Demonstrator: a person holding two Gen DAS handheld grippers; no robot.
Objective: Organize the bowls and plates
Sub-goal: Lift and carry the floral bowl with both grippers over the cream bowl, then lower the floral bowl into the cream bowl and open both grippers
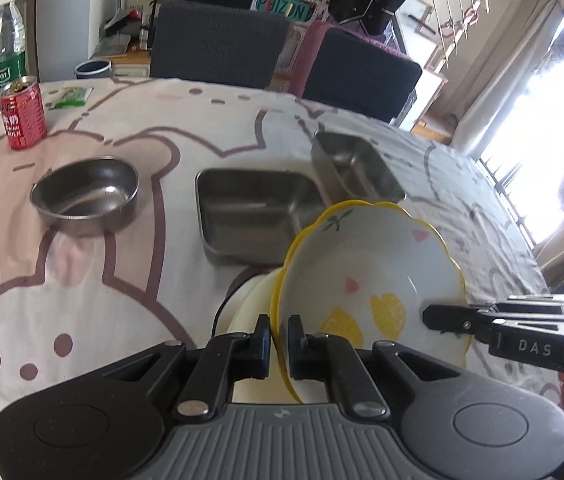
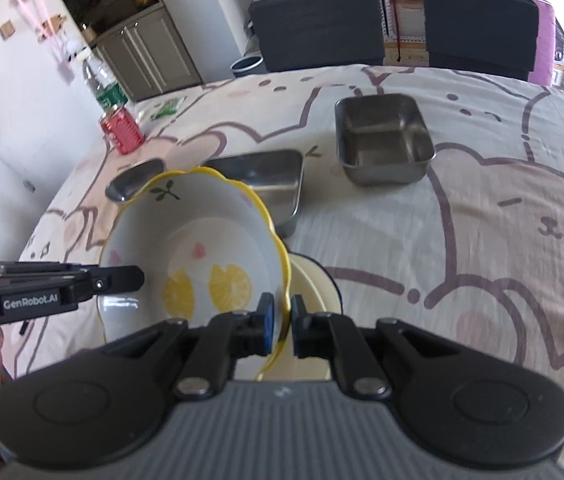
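Note:
A white bowl with a scalloped yellow rim and lemon pictures (image 1: pixel 361 272) (image 2: pixel 186 240) hangs tilted over the table. My left gripper (image 1: pixel 279 344) is shut on its near-left rim. My right gripper (image 2: pixel 282 324) is shut on the opposite rim. Each gripper also shows in the other's view: the right gripper (image 1: pixel 429 317), the left gripper (image 2: pixel 136 278). Under the bowl lies a cream dish with a dark edge (image 1: pixel 248 304) (image 2: pixel 313 292). Beyond stand a round steel bowl (image 1: pixel 86 192) (image 2: pixel 134 180), a rectangular steel tray (image 1: pixel 250 208) (image 2: pixel 266 176) and a square steel dish (image 1: pixel 357 172) (image 2: pixel 383 140).
A red can (image 1: pixel 22 118) and a water bottle (image 1: pixel 8 40) stand at the far left corner, beside a green packet (image 1: pixel 72 97). Two dark chairs (image 1: pixel 218 42) (image 2: pixel 481 26) line the far edge. The cartoon-print tablecloth (image 2: pixel 501 220) covers the table.

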